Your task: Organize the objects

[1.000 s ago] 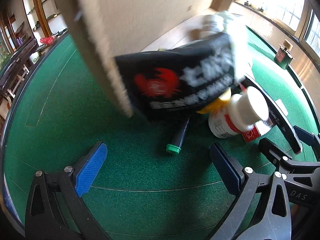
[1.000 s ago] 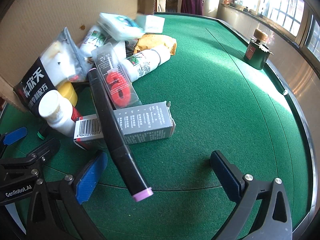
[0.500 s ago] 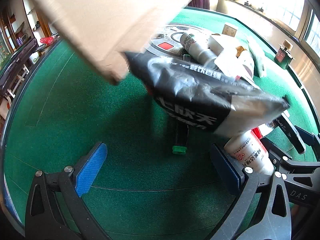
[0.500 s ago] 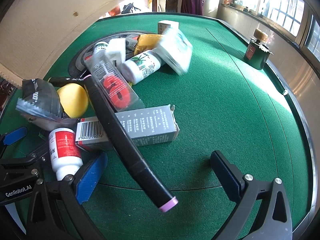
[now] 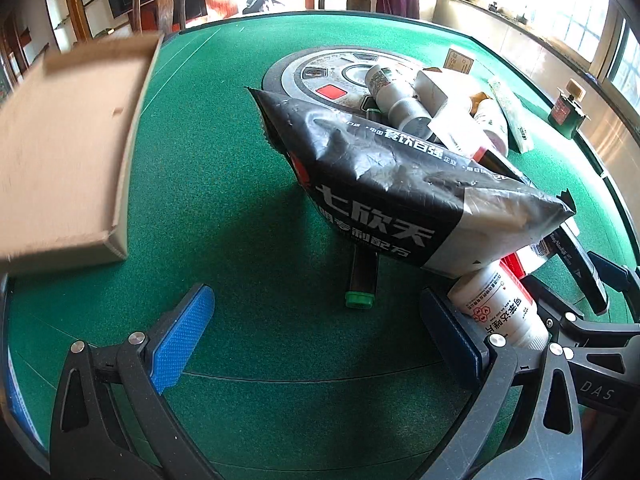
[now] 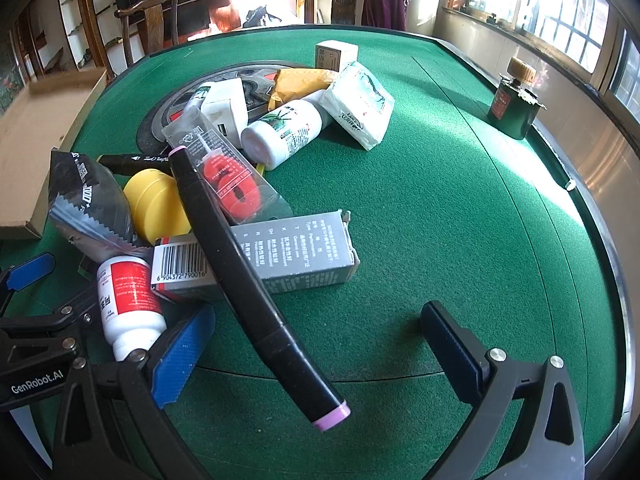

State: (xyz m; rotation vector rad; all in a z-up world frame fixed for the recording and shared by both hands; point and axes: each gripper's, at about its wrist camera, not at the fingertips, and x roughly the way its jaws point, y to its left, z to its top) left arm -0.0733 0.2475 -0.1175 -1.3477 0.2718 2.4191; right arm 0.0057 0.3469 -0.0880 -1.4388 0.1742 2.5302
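A heap of items lies on the green felt table (image 6: 460, 208). A black foil bag (image 5: 404, 184) tops it in the left wrist view, over a green-capped marker (image 5: 361, 280) and beside a red-and-white pill bottle (image 5: 500, 312). The right wrist view shows a long black marker with a pink cap (image 6: 248, 280) across a grey carton (image 6: 288, 256), a yellow round container (image 6: 158, 204), a clear pack with a red part (image 6: 228, 176), a white bottle (image 6: 284, 132) and a tissue pack (image 6: 360, 104). My left gripper (image 5: 316, 340) and right gripper (image 6: 316, 344) are both open and empty, in front of the heap.
A cardboard box (image 5: 64, 152) lies open side up at the left on the table. A dark green bottle (image 6: 516, 108) stands near the right rim. A small white carton (image 6: 334, 54) stands at the back. Chairs stand behind the table.
The cardboard box has swung away from above the heap and come down at the left. The dumped items have tumbled out and settled; the black bag dropped onto the pile.
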